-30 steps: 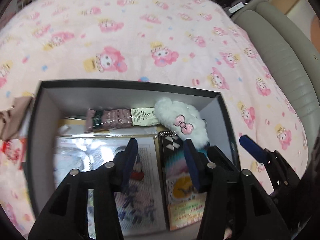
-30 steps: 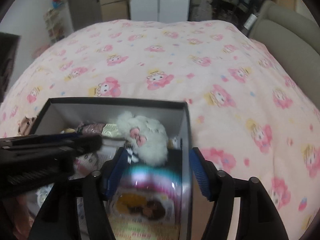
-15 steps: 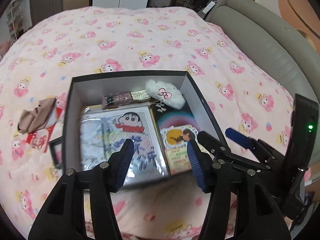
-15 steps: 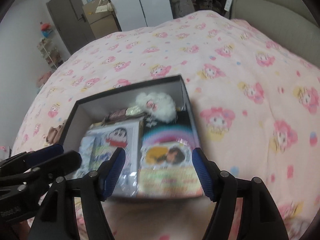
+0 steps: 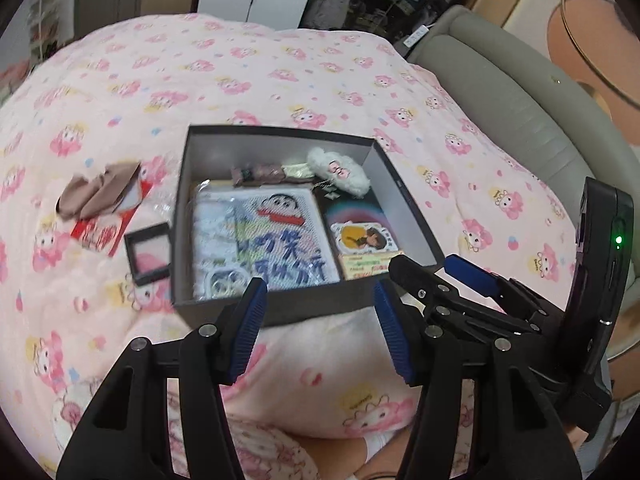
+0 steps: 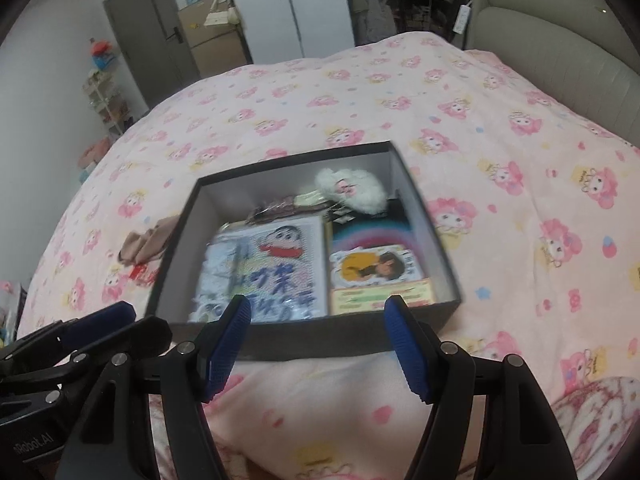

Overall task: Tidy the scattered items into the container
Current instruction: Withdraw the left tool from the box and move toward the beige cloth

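A black box (image 5: pixel 304 308) (image 6: pixel 320 336) sits on the pink bedspread. Inside lie a cartoon picture pack (image 5: pixel 276 240), a colourful card (image 5: pixel 364 240), a white plush (image 5: pixel 340 170) and a brown packet (image 5: pixel 260 172). Left of the box, on the blanket, rest a brown cloth (image 5: pixel 96 192) (image 6: pixel 144 244) over a red packet (image 5: pixel 100 232), and a small black-framed pink case (image 5: pixel 148 254). My left gripper (image 5: pixel 318 286) hangs open above the box's near wall, with nothing between its fingers. My right gripper (image 6: pixel 316 300) is open and empty beside it, over the same wall.
A grey padded headboard (image 5: pixel 520 112) runs along the right side of the bed. A door (image 6: pixel 152 40) and white wardrobe (image 6: pixel 288 4) stand beyond the far end. Patterned pink fabric on a person's lap (image 5: pixel 260 456) fills the bottom edge.
Both grippers have drawn back and up from inside the box, so the whole box now shows. The card stays in the box. Both pairs of jaws stand slightly wider.
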Demonstrator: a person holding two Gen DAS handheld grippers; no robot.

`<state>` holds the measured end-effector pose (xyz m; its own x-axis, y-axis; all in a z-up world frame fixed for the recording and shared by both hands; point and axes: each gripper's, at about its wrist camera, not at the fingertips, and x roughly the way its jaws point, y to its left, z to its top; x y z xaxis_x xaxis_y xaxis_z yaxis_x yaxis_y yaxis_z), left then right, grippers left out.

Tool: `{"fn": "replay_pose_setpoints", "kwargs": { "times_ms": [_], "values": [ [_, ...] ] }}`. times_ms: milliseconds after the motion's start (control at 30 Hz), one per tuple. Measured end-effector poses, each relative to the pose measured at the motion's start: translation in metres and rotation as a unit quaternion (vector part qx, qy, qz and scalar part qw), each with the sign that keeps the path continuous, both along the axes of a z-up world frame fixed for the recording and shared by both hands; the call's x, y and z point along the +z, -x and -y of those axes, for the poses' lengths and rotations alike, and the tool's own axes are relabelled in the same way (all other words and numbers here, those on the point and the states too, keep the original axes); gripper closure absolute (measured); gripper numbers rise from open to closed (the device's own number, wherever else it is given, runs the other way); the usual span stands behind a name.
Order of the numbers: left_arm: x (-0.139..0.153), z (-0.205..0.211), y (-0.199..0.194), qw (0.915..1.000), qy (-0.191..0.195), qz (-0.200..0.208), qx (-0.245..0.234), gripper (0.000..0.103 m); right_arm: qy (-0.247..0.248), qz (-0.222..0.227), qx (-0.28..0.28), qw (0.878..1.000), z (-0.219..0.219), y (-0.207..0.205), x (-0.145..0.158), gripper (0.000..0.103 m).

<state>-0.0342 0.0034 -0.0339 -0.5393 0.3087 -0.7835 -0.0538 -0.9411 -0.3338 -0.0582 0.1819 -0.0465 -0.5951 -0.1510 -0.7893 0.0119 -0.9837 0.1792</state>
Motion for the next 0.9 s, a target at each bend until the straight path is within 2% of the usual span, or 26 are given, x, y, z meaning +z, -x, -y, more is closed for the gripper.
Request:
{"fn": "replay_pose_setpoints", "kwargs": {
  "times_ms": [133, 333, 567, 900],
  "values": [
    [0.005, 0.017, -0.011, 0.9999, 0.013, -0.004, 0.008, 0.046, -0.002, 0.003, 0.019, 1.0, 0.023, -0.004, 0.001, 0.036],
    [0.005, 0.052, -0.027, 0.9994, 0.007, -0.006, 0.032, 0.047, -0.014, 0.001, 0.054, 0.998, 0.061, -0.006, 0.005, 0.037],
    [-0.01, 0.093, -0.04, 0.9978, -0.001, 0.008, 0.065, 0.047, -0.017, 0.021, 0.088, 0.996, 0.104, -0.003, -0.008, 0.037],
    [-0.035, 0.159, -0.049, 0.9942, -0.034, 0.025, 0.099, 0.047, -0.017, 0.048, 0.135, 0.99, 0.17, 0.008, -0.028, 0.037]
  ]
}}
